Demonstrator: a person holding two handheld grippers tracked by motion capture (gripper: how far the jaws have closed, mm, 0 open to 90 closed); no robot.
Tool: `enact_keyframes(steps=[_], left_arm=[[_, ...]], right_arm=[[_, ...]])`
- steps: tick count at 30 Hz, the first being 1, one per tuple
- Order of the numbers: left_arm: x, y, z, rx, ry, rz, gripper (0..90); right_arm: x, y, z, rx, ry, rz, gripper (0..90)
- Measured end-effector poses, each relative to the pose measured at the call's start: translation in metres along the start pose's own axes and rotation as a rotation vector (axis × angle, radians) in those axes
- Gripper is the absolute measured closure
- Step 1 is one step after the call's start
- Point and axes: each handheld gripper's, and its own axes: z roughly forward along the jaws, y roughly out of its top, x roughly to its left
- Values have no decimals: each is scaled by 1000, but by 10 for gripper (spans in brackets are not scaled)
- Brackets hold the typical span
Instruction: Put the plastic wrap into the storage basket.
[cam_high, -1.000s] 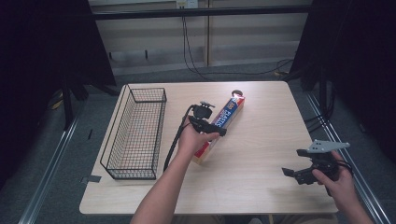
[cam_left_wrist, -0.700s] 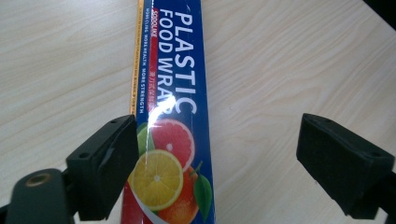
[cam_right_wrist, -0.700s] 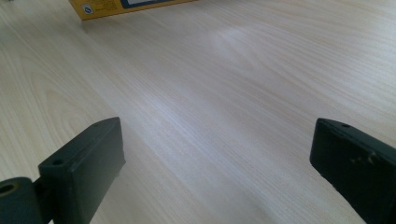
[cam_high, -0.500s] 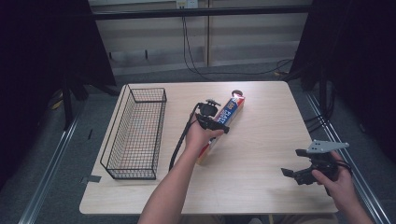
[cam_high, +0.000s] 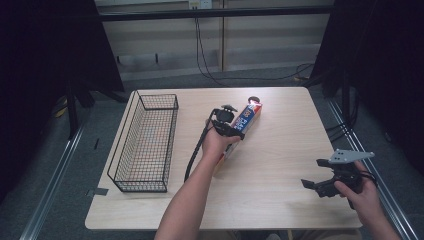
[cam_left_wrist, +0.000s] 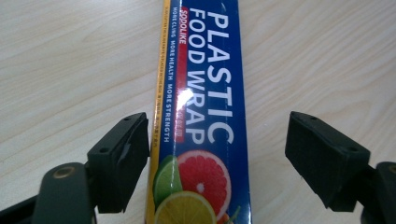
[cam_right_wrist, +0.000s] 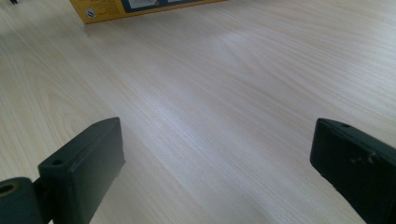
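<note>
Left jaws: the left gripper (cam_high: 231, 123) straddles the plastic wrap box (cam_left_wrist: 201, 112); its jaws have just been closing. In the left gripper view one jaw stands against the box's yellow edge, the other well clear of the blue face, so the box is between them but not pinched.
Right jaws: the right gripper (cam_high: 327, 181) has its jaws spread wide over bare wood, nothing between them, as the right gripper view shows.
Box lettering: large white "PLASTIC FOOD WRAP" on blue; a red strip beside it reads "SOPOLIKE"; small white print runs "MORE CLING MORE HELP MORE STRENGTH". The dark print along the yellow edge is too small to read.
Box picture: a cut grapefruit, a lime and a lemon slice at the near end of the face.
Box place: in the high view it lies flat near the middle of the tabletop (cam_high: 280, 150), its long axis running from about 7 o'clock to 1 o'clock, the far end lit bright.
Left hand: grips its tool over the box's middle, forearm coming in from 6 o'clock.
Right hand: holds its tool at the 4 o'clock corner, well apart from the box.
Wire basket (cam_high: 145, 142): black mesh, at 9 o'clock from the box, along the left edge.
Right gripper view: a yellow box corner with small print at 11 o'clock.
</note>
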Motion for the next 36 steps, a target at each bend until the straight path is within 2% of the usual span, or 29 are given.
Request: enact_keyframes(steps=[2,7,9,10,12,13,15,21,26,31,32,33,36], left_arm=[[1,1,2,12,9,11,234],[2,2,5,6,12,6,259],[3,2,6,7,27,12,267],[3,2,7,8,19,1,279],[4,3,9,17,18,20,291],[3,2,11,13,23,11,300],[3,2,12,23,27,26,315],[5,2,14,23,35,25,378],[3,2,12,30,53,43,398],[1,1,9,57,58,40,407],[0,-1,8,54,54,28,407],[1,-1,7,57,56,37,406],[0,-2,8,49,61,29,400]], right_arm=[[0,0,0,2,-1,3,26],[-1,0,0,2,1,0,26],[-1,0,0,2,2,0,25],[-1,0,0,3,3,1,26],[-1,0,0,1,3,2,26],[-1,0,0,-1,1,-1,25],[-1,0,0,-3,1,1,26],[-3,0,-2,-10,-4,9,25],[-3,0,-2,-10,-2,10,26],[-2,0,-2,-10,-3,12,25],[-2,0,-2,-10,-3,6,26],[-2,0,-2,-9,-3,6,25],[-1,1,-1,-8,-3,5,25]])
